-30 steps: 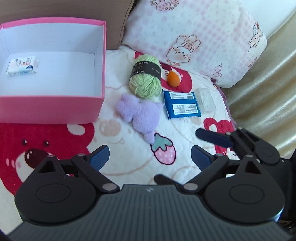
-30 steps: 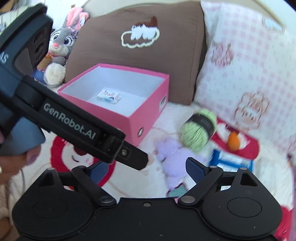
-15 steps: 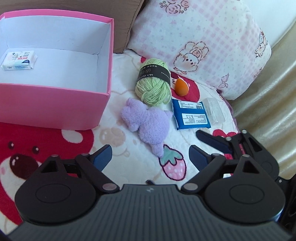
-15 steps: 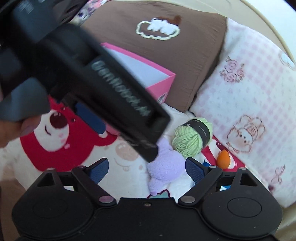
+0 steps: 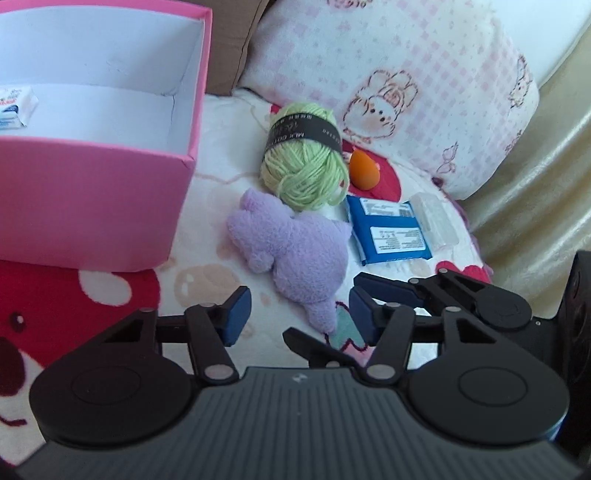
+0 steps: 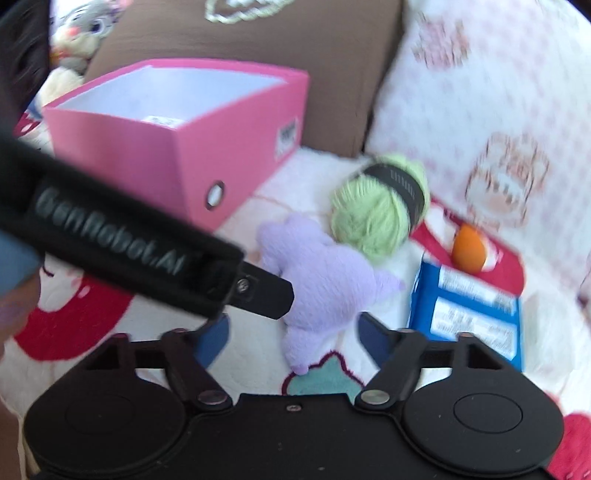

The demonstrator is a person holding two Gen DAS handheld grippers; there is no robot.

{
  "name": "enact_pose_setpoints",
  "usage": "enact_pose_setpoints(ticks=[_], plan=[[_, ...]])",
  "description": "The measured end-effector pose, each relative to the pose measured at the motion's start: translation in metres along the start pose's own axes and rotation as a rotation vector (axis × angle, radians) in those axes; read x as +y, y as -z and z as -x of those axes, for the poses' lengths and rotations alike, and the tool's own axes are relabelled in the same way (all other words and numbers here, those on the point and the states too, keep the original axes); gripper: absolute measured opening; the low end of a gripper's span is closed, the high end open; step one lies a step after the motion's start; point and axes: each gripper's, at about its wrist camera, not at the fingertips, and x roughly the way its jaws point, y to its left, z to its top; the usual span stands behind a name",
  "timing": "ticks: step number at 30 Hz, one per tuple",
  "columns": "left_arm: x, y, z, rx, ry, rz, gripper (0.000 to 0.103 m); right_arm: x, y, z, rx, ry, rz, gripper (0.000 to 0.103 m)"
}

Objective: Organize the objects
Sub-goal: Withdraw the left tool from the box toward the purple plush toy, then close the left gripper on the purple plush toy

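Both tongs tilt down over a printed blanket (image 5: pixel 229 206). The left tongs (image 5: pixel 295 317) and right tongs (image 6: pixel 291 338) have just been closing; each stands part open around the near tail of the purple plush (image 5: pixel 295 243), pads not pressing it. Beyond lie the green yarn ball (image 5: pixel 304 162), an orange sponge (image 5: pixel 364 171) and a blue packet (image 5: pixel 391 230); the pink box (image 5: pixel 92 206) sits far left. Only the left view shows the small packet (image 5: pixel 14 107) inside clearly; only the right view shows a hand (image 6: pixel 14 306) and a grey plush rabbit (image 6: pixel 85 29).
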Motion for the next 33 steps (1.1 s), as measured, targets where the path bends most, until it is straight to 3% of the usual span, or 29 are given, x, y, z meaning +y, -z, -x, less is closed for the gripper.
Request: enact_pose_setpoints(ticks=[4, 6, 8, 11, 18, 29, 33], plan=[[-0.01, -0.003, -0.015, -0.018, -0.031, -0.047, 0.047, -0.014, 0.0, -0.013, 0.013, 0.002, -0.067, 0.065], [-0.011, -0.002, -0.02, -0.015, -0.046, -0.054, 0.04, -0.018, 0.0, -0.018, 0.024, -0.003, -0.083, 0.055], [-0.01, 0.001, -0.026, -0.003, -0.041, -0.048, 0.037, -0.018, 0.0, -0.02, 0.026, -0.023, -0.095, 0.052], [-0.008, 0.003, -0.027, -0.007, -0.028, -0.037, 0.037, -0.014, 0.003, -0.02, 0.018, -0.023, -0.073, 0.048], [-0.002, 0.002, -0.029, 0.037, 0.03, 0.045, 0.037, -0.013, 0.011, -0.014, 0.015, -0.025, -0.072, 0.025], [-0.01, 0.0, -0.013, 0.045, 0.02, 0.009, 0.037, -0.013, 0.015, 0.005, 0.025, -0.029, -0.101, 0.019], [-0.007, 0.0, -0.01, 0.058, 0.08, 0.062, 0.042, -0.018, 0.022, 0.013, 0.048, -0.02, -0.109, 0.019]])
